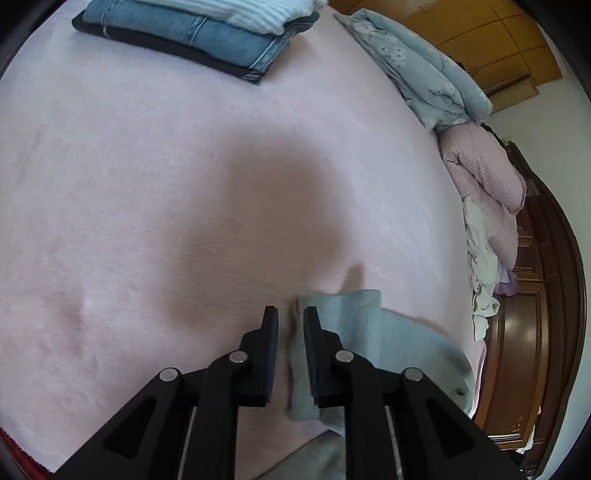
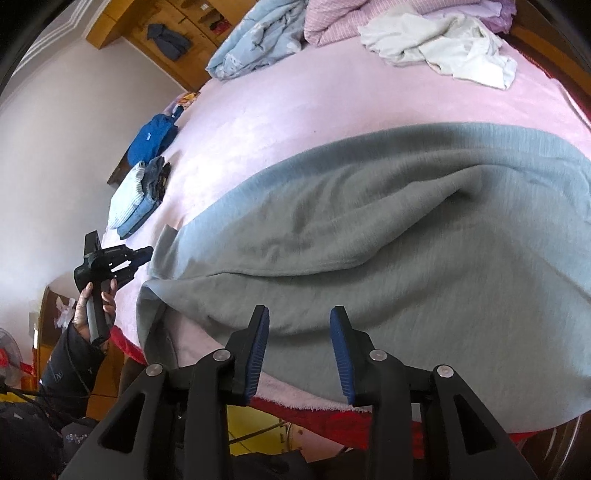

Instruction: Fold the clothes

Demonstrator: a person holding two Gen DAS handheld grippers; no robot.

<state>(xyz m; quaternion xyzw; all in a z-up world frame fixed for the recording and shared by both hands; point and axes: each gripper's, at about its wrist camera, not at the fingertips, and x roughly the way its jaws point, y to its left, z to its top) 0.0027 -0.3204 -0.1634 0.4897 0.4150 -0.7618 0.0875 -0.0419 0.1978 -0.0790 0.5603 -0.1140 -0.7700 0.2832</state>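
The left gripper (image 1: 290, 314) has its jaws slightly parted astride a cuff edge of the grey garment (image 2: 388, 236), pads not visibly pressing it; the right gripper (image 2: 300, 314) hovers with jaws released over the garment's near hem at the bed's (image 1: 147, 166) front edge. Under the grippers the fabric is hidden. A folded stack (image 1: 192, 33) lies at the far edge, crumpled bedding (image 1: 424, 66) along the side.

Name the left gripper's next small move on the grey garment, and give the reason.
Probably close the left gripper on the grey garment's folded corner. Its jaws stand slightly apart with that edge between them, not visibly pinched. The right gripper hovers open above the near hem, so the cloth looks unheld on both sides.
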